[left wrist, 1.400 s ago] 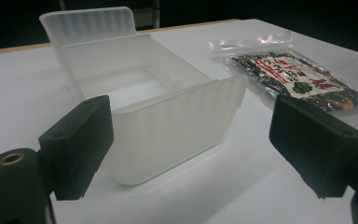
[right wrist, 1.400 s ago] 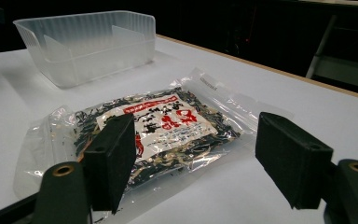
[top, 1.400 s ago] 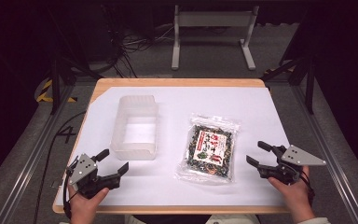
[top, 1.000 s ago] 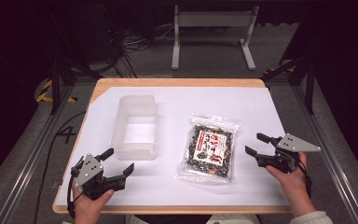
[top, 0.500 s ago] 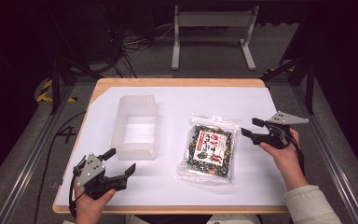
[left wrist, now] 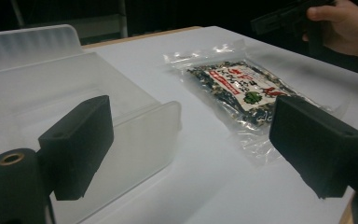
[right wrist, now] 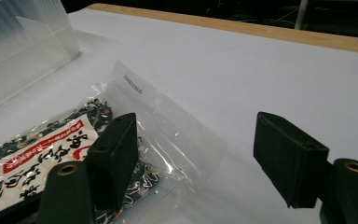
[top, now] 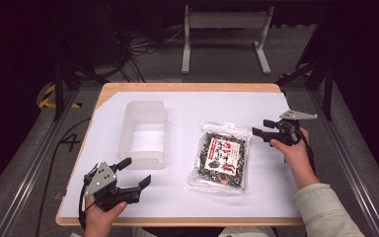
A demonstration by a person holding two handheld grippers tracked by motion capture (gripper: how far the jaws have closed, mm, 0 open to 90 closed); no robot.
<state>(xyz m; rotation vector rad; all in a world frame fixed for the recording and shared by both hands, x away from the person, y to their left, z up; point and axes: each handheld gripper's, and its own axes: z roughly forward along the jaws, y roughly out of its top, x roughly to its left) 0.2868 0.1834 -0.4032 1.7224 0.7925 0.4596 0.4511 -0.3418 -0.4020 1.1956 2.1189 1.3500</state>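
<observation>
High view: right gripper (top: pixel 259 129), fingers spread, beside the food packet (top: pixel 221 156).

The clear food pouch (top: pixel 222 157) lying on the white tabletop (top: pixel 276 197) carries a white label with red and black East Asian characters and a green leaf mark; the characters are too small and blurred to read. A short line of small dark print runs along the pouch's clear sealed edge (right wrist: pixel 133 85), also illegible. On the floor left of the tabletop, a large painted "4" (top: pixel 71 142) can be read.
</observation>
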